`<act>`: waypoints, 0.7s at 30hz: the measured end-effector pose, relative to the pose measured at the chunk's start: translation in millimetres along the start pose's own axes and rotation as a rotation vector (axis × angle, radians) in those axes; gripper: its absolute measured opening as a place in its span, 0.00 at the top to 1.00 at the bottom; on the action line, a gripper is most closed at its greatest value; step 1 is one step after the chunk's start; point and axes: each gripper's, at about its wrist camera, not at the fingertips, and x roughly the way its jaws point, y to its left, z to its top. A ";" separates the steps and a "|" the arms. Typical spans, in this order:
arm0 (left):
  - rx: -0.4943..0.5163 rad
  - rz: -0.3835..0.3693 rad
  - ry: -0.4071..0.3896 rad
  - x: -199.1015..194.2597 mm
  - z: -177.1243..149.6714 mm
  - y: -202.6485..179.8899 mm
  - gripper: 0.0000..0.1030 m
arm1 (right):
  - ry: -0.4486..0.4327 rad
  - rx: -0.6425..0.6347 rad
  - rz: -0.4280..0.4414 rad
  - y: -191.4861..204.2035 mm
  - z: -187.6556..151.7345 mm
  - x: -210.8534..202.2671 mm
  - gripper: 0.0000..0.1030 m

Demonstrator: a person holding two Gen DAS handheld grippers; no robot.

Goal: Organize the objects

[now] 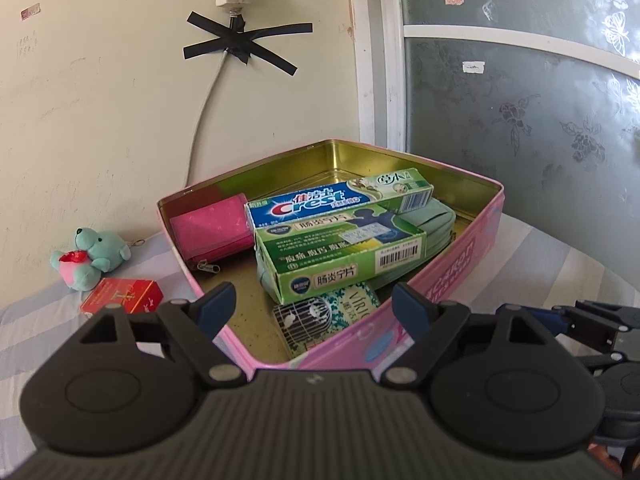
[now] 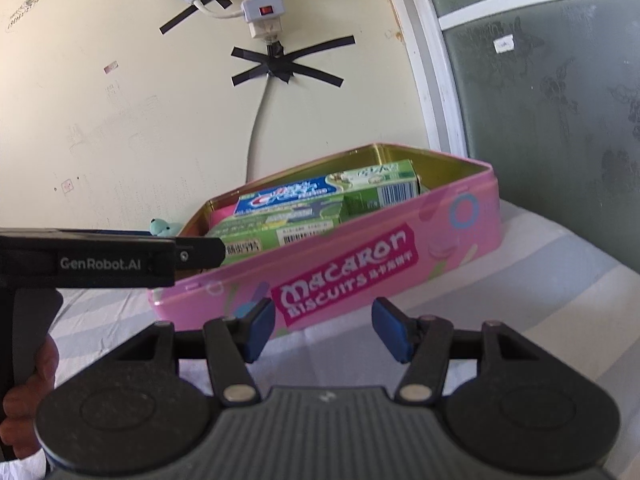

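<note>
1. The left gripper (image 1: 312, 304) stands wide and empty, its blue pads straddling the near corner of the pink biscuit tin (image 1: 476, 248).
2. The right gripper (image 2: 323, 330) is half-wide, holds nothing, and hangs just short of the tin's lettered wall (image 2: 348, 276).
3. Loose items lie left of the left gripper, outside the tin: a red box (image 1: 122, 295) and, beyond it, a teal plush bear (image 1: 94, 258).
4. Judgement: swing left, approach the red box low, and clamp across its short sides.
5. The green pouch (image 1: 434, 226) sits largely hidden under the medicine box (image 1: 340, 258); the birdcage-print packet (image 1: 326, 318) is partly cut off by the tin's wall.
</note>
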 end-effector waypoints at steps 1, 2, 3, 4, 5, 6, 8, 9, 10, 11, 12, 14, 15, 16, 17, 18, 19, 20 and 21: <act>0.001 0.002 0.002 -0.1 -1.0 0.0 0.16 | 0.009 0.000 -0.003 0.1 -1.9 1.2 0.44; 0.002 0.004 0.003 -0.3 -2.0 -0.1 0.16 | 0.016 -0.001 -0.006 0.3 -3.8 2.1 0.43; 0.003 0.006 0.005 -0.4 -3.0 -0.3 0.16 | 0.031 -0.004 -0.011 0.8 -6.7 4.0 0.43; 0.004 0.007 0.006 -0.4 -3.8 -0.3 0.16 | 0.031 -0.004 -0.011 0.8 -6.7 4.0 0.42; 0.006 0.009 0.008 -0.4 -4.8 0.1 0.16 | 0.038 -0.007 -0.013 0.4 -8.1 5.1 0.42; 0.008 0.010 0.010 -0.2 -5.6 0.1 0.16 | 0.044 -0.009 -0.015 0.4 -9.3 6.4 0.42; 0.010 0.013 0.014 0.1 -7.4 -0.1 0.16 | 0.055 -0.008 -0.020 -0.1 -11.9 8.8 0.41; 0.011 0.013 0.016 0.4 -8.3 -0.1 0.16 | 0.061 -0.006 -0.021 -1.0 -13.3 10.3 0.41; 0.012 0.014 0.018 0.7 -9.2 -0.4 0.16 | 0.067 -0.002 -0.024 -2.0 -14.5 12.0 0.41; 0.013 0.016 0.020 1.3 -10.0 -0.5 0.16 | 0.084 0.010 -0.024 -5.1 -15.8 16.0 0.40; 0.015 0.017 0.023 2.1 -10.8 -0.5 0.16 | 0.084 0.010 -0.024 -5.1 -15.8 16.0 0.40; 0.014 0.020 0.028 3.5 -12.4 -0.9 0.15 | 0.080 0.013 -0.022 -5.1 -15.6 16.1 0.39; 0.016 0.026 0.027 3.9 -13.1 -1.3 0.15 | 0.083 0.009 -0.023 -4.5 -16.1 16.9 0.38; 0.018 0.029 0.028 4.4 -13.5 -1.6 0.15 | 0.083 0.004 -0.025 -3.4 -16.3 17.3 0.37; 0.019 0.032 0.028 4.7 -13.8 -1.3 0.15 | 0.085 -0.008 -0.027 -1.3 -16.8 17.8 0.36; 0.020 0.032 0.027 4.7 -14.0 -1.6 0.14 | 0.085 -0.008 -0.027 -1.3 -16.8 17.8 0.35; 0.022 0.032 0.026 4.8 -14.1 -1.8 0.14 | 0.085 -0.012 -0.026 -0.7 -16.9 18.1 0.33; 0.025 0.032 0.027 5.0 -14.4 -2.2 0.13 | 0.087 -0.015 -0.024 -0.6 -16.3 19.2 0.33; 0.028 0.034 0.027 5.6 -14.8 -2.6 0.12 | 0.088 -0.015 -0.021 -0.9 -16.1 19.5 0.32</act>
